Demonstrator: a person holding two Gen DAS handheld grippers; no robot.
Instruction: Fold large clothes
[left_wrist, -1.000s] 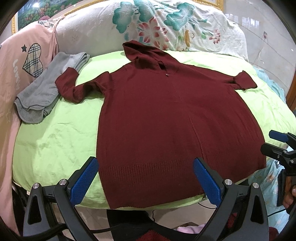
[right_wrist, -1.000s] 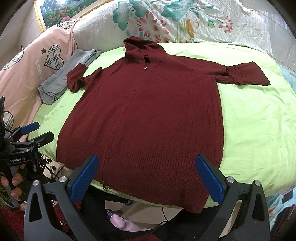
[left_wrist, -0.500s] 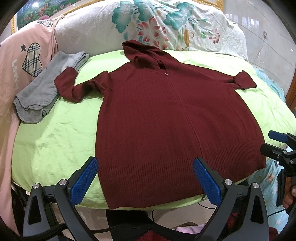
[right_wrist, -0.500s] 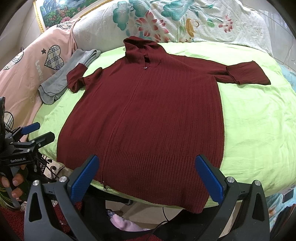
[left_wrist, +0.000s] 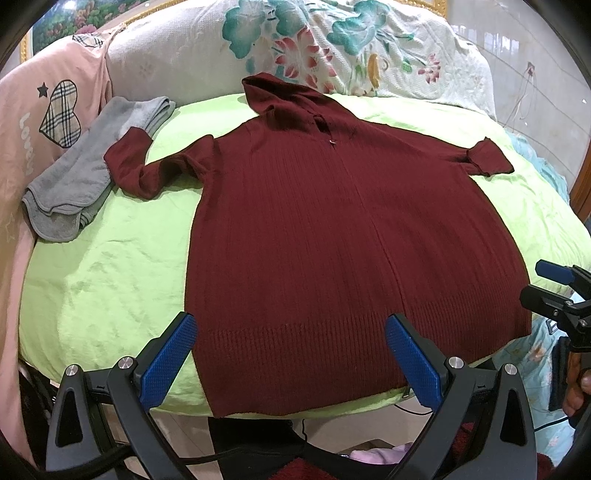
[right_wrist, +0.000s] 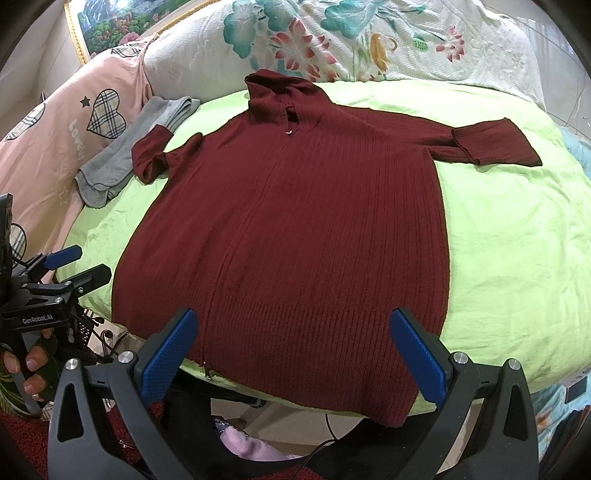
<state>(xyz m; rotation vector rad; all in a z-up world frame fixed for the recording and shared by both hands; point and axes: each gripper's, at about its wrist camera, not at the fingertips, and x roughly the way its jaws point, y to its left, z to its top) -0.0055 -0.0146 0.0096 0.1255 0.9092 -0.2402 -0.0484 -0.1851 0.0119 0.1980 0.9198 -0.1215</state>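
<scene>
Left view: shifted very slightly; the sweater (left_wrist: 332, 236) and grey cloth (left_wrist: 88, 173) are seen a touch further left and higher in frame than a second ago.
Right view: barely altered; the sweater's near hem (right_wrist: 295, 354) is seen marginally lower.
Sweater: no shift on the bed is detected.

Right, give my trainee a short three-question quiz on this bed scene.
1. True or false: the left claw is shut on the maroon hooded sweater.
2. What does the sweater's left-hand cuff overlap? A) grey folded garment B) floral pillow C) pink heart-print cloth
3. Fill in: the sweater lies on a ____ sheet.

Key: 1 false; 2 A; 3 green.
</scene>
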